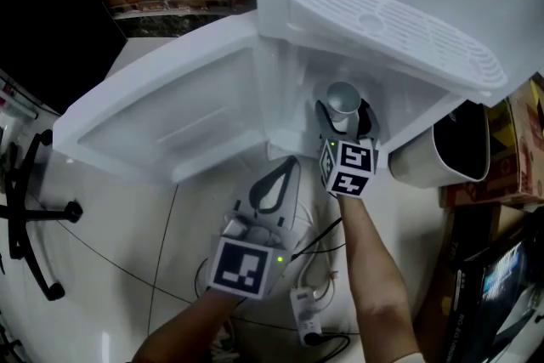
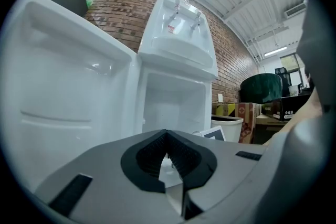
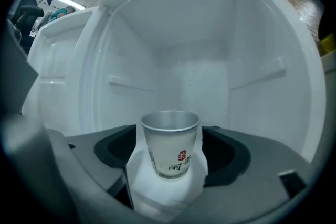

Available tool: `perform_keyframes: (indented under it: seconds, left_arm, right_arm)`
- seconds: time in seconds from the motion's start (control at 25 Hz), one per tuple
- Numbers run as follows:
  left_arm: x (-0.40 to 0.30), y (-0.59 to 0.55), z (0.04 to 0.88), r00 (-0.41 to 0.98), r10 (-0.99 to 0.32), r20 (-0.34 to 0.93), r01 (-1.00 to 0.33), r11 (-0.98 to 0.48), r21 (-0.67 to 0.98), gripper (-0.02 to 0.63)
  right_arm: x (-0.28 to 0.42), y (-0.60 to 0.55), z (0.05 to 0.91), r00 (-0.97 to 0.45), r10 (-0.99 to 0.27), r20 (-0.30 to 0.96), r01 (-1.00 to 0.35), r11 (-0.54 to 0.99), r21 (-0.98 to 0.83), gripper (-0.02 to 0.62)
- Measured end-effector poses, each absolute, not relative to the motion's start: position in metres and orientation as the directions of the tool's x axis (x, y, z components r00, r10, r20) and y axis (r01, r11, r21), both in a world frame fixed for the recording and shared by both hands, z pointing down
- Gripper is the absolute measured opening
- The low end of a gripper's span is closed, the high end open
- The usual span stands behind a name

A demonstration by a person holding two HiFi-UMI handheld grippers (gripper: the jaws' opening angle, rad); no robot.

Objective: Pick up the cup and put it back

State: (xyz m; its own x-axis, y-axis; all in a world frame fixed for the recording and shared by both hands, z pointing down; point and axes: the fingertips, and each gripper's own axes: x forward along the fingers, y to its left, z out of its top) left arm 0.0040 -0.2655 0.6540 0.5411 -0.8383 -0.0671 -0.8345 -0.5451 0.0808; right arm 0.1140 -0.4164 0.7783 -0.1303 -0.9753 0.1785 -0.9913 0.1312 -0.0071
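- Cup stands upright between the jaws of the right gripper, with its base flat on the white floor of the compartment.
- The jaws are spread wide. A sliver of white floor shows beside the cup's left wall and no pad presses on it, so the floor carries the cup, not the gripper.
- Wide jaws around a standing cup suit either end of the job, a set-down or a grasp to come. I cannot tell which this is.
- The cup seems nearer the front edge of the compartment floor than the back wall, roughly midway between the side walls. That spot probably lets the gripper reach it without going deep.
- The right gripper points almost level into the opening, marker cube toward the person, so its pads face the cup's sides below the rim.
- The left gripper has its jaws together on nothing. It waits outside the opening, back from the water dispenser, likely parked so it does not crowd the right one.
- The door hangs swung wide to the left, leaving the opening free, and the drip tray juts out above it.
- A waste bin stands apart, to the dispenser's right.
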Motion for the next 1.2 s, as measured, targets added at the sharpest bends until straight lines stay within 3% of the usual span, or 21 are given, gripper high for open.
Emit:
perform_keyframes:
  seconds: [0.28,0.52,0.6,0.72,0.92,1.2]
  left_arm:
    - [0.006,-0.262,0.650,0.540,-0.839,-0.074,-0.836,-0.544,0.072,0.000]
    - [0.017,-0.255,0.632,0.563,-0.821,-0.092,-0.820,-0.569,0.061,0.000]
    - [0.017,-0.252,0.624,0.566,-0.819,-0.095,-0.817,-0.573,0.061,0.000]
    - [0.012,-0.248,0.615,0.562,-0.822,-0.095,-0.821,-0.568,0.059,0.000]
    - [0.017,-0.244,0.593,0.588,-0.801,-0.114,-0.805,-0.593,0.016,0.000]
    - [0.025,-0.240,0.545,0.616,-0.783,-0.083,-0.787,-0.617,-0.015,0.000]
  right_arm:
    - [0.117,-0.377,0.747,-0.085,-0.988,0.129,-0.996,0.084,-0.018,0.389]
    - [0.102,-0.321,0.685,-0.108,-0.993,0.036,-0.993,0.107,-0.042,0.200]
    - [0.095,-0.305,0.664,-0.133,-0.991,0.005,-0.991,0.132,-0.032,0.097]
    - [0.089,-0.281,0.633,-0.129,-0.991,-0.033,-0.992,0.129,-0.011,0.046]
    - [0.078,-0.250,0.604,-0.120,-0.992,-0.037,-0.992,0.118,0.035,0.006]
    - [0.072,-0.233,0.553,-0.120,-0.993,-0.020,-0.992,0.119,0.053,0.006]
